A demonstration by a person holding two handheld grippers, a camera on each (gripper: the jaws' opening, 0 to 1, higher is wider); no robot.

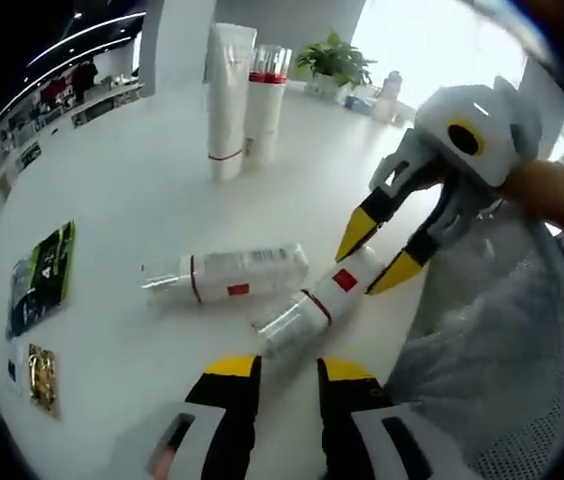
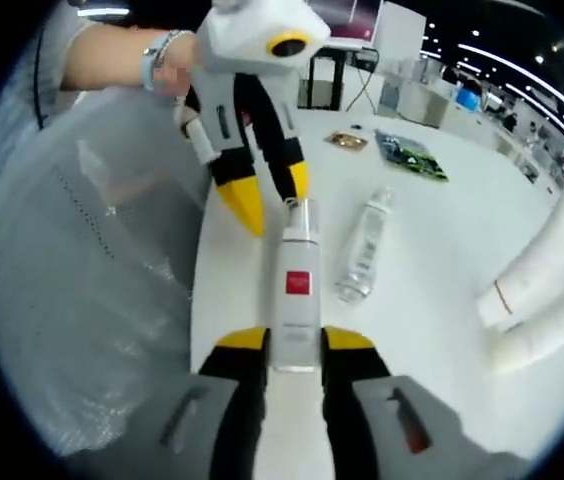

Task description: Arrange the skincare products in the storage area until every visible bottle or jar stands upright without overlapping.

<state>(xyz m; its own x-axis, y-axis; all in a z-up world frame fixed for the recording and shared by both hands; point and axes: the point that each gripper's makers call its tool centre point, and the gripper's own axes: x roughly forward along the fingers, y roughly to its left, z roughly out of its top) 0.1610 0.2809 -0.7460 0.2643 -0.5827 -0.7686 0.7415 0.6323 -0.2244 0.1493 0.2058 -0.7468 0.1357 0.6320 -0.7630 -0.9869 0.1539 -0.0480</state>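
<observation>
Two clear-capped white bottles lie on their sides on the white table point(image 1: 132, 180). The nearer bottle with a red square label point(image 1: 314, 305) point(image 2: 298, 290) sits with its base between my right gripper's point(image 2: 295, 345) point(image 1: 378, 252) jaws, which press against its sides. My left gripper point(image 1: 289, 368) point(image 2: 271, 195) is open, its yellow tips just short of that bottle's clear cap. The second lying bottle point(image 1: 227, 276) point(image 2: 362, 245) rests beside it, untouched. A white tube point(image 1: 228, 100) point(image 2: 532, 285) and a red-banded bottle point(image 1: 266, 95) point(image 2: 562, 335) stand upright further back.
A green packet point(image 1: 44, 278) point(image 2: 412, 155) and a small gold item point(image 1: 42, 378) point(image 2: 346, 141) lie near the table's far edge. A potted plant point(image 1: 335, 62) stands behind the upright bottles. A person's sleeve and mesh clothing point(image 2: 92, 260) lie along the near table edge.
</observation>
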